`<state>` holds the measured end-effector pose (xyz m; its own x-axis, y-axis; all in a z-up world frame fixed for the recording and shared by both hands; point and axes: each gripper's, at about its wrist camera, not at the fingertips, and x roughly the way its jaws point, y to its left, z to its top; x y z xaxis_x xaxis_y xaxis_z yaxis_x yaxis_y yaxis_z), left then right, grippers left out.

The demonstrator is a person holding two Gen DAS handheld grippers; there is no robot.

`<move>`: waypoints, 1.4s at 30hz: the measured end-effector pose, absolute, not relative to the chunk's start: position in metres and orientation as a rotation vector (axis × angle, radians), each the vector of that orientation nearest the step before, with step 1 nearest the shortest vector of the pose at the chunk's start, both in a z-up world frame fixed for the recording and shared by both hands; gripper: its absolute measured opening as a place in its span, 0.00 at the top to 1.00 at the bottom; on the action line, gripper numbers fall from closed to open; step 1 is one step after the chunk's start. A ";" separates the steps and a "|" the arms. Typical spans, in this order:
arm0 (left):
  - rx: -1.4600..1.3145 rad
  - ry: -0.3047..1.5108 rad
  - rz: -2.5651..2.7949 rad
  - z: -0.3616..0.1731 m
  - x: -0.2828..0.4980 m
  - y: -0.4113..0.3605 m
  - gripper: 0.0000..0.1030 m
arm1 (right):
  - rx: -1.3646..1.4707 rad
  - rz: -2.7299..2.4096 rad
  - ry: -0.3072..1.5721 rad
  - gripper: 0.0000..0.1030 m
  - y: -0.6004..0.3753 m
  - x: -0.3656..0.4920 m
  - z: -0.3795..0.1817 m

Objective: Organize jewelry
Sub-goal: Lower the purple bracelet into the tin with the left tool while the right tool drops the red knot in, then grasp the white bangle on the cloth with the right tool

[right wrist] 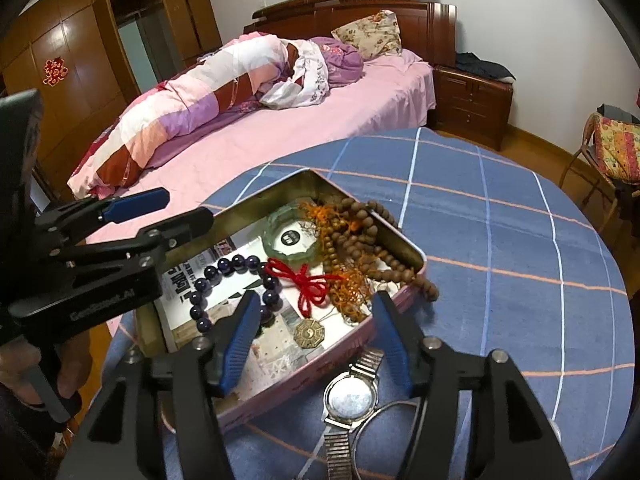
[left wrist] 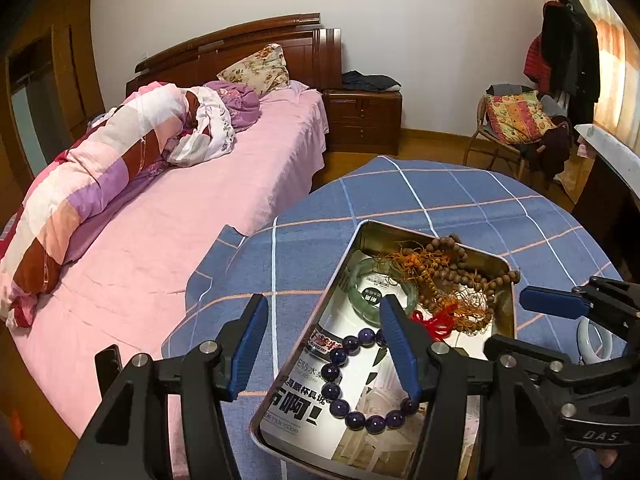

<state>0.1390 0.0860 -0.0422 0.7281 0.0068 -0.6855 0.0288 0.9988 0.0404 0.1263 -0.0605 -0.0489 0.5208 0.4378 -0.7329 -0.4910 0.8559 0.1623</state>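
Note:
A metal tin [left wrist: 505, 322] [right wrist: 406, 250] stands open on the blue checked tablecloth. It holds a dark purple bead bracelet [left wrist: 340, 404] [right wrist: 240, 261], a green jade bangle [left wrist: 362, 304] [right wrist: 272, 242], brown wooden bead strings [left wrist: 460, 276] [right wrist: 360, 240], a red cord knot [left wrist: 434, 326] [right wrist: 306, 282] and a brass bagua pendant [right wrist: 309, 334]. A silver wristwatch [right wrist: 350, 400] lies on the cloth beside the tin. My left gripper [left wrist: 324, 346] [right wrist: 176, 206] is open over the tin's left edge. My right gripper [right wrist: 316, 340] is open and empty over the tin's near rim, above the watch.
A thin metal ring [right wrist: 384, 436] lies by the watch. A bed with pink sheet [left wrist: 180, 200] [right wrist: 280, 128] runs along the table's left. A wooden nightstand [left wrist: 362, 120] and a chair with a cushion [left wrist: 516, 120] stand beyond.

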 end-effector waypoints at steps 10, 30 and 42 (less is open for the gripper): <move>0.093 0.725 -0.056 -0.037 0.110 0.048 0.43 | -0.031 0.489 0.830 0.32 -0.125 0.093 -0.029; 0.199 0.747 -0.183 -0.045 0.057 -0.046 0.43 | 0.071 0.230 0.902 0.31 -0.243 0.067 -0.083; 0.152 0.747 -0.136 -0.048 0.058 -0.035 0.43 | 0.003 0.168 0.909 0.78 -0.238 0.089 -0.093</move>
